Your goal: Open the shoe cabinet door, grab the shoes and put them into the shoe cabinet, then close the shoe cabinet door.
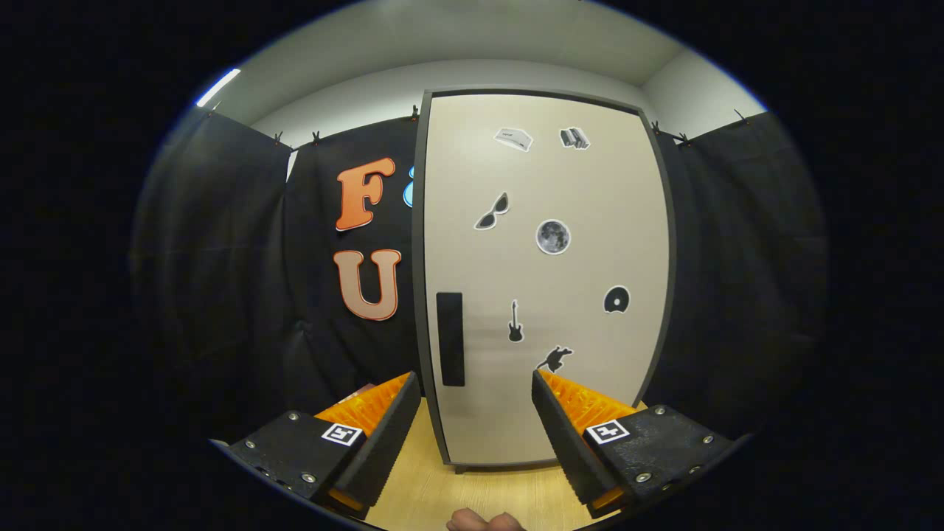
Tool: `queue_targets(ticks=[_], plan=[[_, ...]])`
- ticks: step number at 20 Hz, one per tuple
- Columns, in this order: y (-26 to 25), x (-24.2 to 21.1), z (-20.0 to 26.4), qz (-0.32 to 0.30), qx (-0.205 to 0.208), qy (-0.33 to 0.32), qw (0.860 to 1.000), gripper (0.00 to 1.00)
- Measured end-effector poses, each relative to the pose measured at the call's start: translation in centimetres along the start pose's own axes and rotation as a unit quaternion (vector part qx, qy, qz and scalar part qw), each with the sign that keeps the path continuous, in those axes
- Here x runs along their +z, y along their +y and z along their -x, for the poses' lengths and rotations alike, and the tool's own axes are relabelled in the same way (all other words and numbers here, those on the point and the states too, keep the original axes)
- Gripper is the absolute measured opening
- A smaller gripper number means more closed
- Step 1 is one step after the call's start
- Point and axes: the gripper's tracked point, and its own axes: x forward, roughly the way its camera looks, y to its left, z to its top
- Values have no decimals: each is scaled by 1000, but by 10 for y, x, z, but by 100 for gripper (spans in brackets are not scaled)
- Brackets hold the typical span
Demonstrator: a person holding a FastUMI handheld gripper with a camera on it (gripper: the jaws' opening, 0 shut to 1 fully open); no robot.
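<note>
The gripper [476, 413] is standing open before the smooth beige rectangular cabinet door [546, 280], which is resting closed on the pale wooden tabletop [472, 494].

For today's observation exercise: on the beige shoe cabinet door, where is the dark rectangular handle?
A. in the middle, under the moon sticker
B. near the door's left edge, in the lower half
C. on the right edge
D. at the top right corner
B: the dark rectangular handle sits by the left edge of the closed beige shoe cabinet door, just beyond the gripper, whose jaws stand open.

No readable text: picture stickers [552, 237] on the shoe cabinet door [546, 295]; square code markers [343, 434] on the gripper [476, 420].
</note>
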Motion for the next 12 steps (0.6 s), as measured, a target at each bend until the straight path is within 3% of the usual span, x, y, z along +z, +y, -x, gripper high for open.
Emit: queue_targets(ticks=[6, 12], plan=[[-29, 2, 64, 12, -27, 3, 1000, 95], [-36, 11, 108, -6, -23, -8, 1000, 95]])
